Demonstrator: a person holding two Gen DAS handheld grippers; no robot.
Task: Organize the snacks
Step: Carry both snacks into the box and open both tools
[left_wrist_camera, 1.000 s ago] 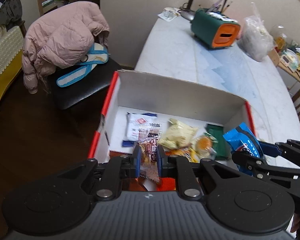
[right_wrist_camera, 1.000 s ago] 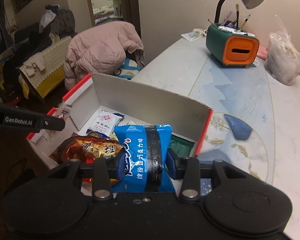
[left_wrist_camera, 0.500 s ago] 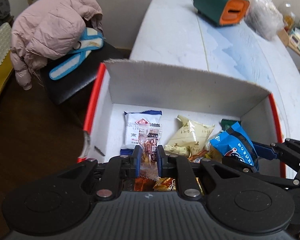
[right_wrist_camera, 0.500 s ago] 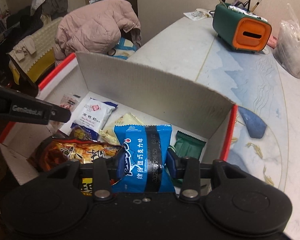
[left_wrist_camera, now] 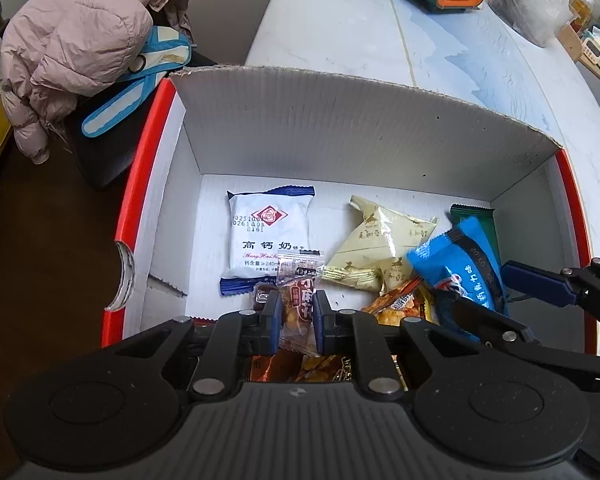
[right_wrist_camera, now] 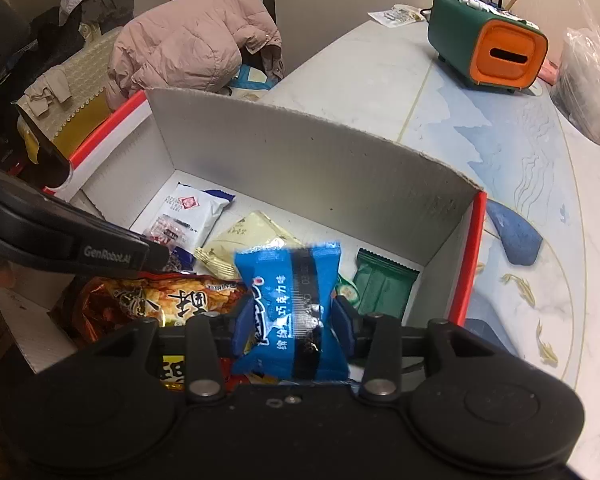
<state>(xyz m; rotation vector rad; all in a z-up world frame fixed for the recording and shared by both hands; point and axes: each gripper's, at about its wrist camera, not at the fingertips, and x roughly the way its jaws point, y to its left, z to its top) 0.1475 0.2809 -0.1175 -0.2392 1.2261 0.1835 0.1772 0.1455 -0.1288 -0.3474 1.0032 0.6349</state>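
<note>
An open cardboard box [left_wrist_camera: 340,128] with red edges [right_wrist_camera: 300,160] stands at the table's end and holds several snacks. My left gripper [left_wrist_camera: 296,308] is shut on a small clear-wrapped red snack [left_wrist_camera: 298,304], low over the box's near side. In the right wrist view, one of the left gripper's fingers [right_wrist_camera: 112,252] reaches in from the left. My right gripper [right_wrist_camera: 292,316] has a blue packet [right_wrist_camera: 292,304] between its pads, and its jaws are opening; the packet hangs tilted over the box's right half [left_wrist_camera: 460,268]. On the box floor lie a white packet [left_wrist_camera: 268,236], cream packets [left_wrist_camera: 380,248] and a green packet [right_wrist_camera: 384,284].
A large orange-red snack bag [right_wrist_camera: 140,300] fills the box's near corner. On the marble table [left_wrist_camera: 340,20] stand a green and orange holder [right_wrist_camera: 488,52] and a clear plastic bag [right_wrist_camera: 588,80]. A pink jacket [left_wrist_camera: 72,48] lies on a chair to the left.
Both grippers have sunk toward the box with their snacks and now look more steeply into it. The blue packet has tilted between the right pads.
</note>
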